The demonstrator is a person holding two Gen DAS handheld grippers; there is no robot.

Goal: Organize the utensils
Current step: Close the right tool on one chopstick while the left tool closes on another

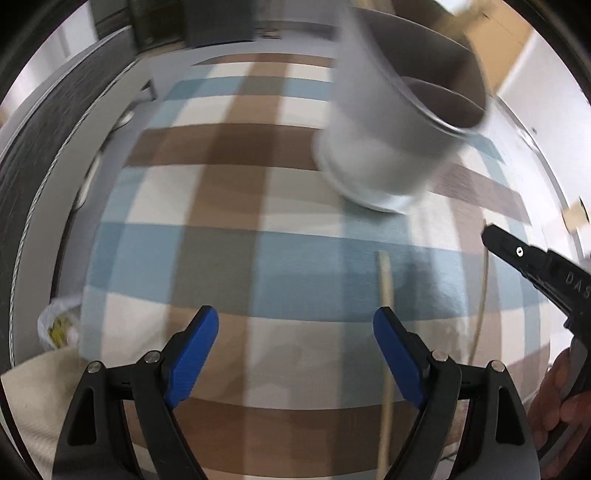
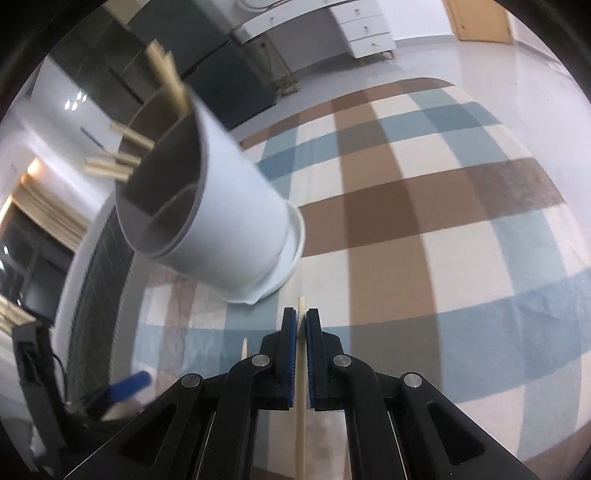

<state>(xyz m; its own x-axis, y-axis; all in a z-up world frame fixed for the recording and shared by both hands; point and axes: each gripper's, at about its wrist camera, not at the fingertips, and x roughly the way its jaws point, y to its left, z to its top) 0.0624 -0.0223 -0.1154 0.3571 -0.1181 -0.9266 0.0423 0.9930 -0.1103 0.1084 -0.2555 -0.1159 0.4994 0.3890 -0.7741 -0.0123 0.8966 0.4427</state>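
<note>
A white utensil holder (image 2: 229, 221) with a dark divided inside stands on the checked tablecloth (image 2: 406, 206), with several wooden chopsticks (image 2: 170, 85) sticking out of it. In the right wrist view my right gripper (image 2: 301, 314) is shut on one pale chopstick (image 2: 301, 406), just in front of the holder's base. A second chopstick (image 2: 243, 347) lies to its left. In the left wrist view my left gripper (image 1: 294, 312) stands open over the cloth with nothing between its pads. That loose chopstick (image 1: 386, 332) lies by its right finger. The holder (image 1: 388, 140) is ahead to the right, and the right gripper (image 1: 517, 254) comes in from the right edge.
A person's hand (image 1: 561, 398) holds the right gripper's handle. A plastic bag (image 1: 59, 325) sits off the table's left edge. The round table's rim (image 1: 22, 236) curves along the left. A white drawer unit (image 2: 365, 29) stands far across the floor.
</note>
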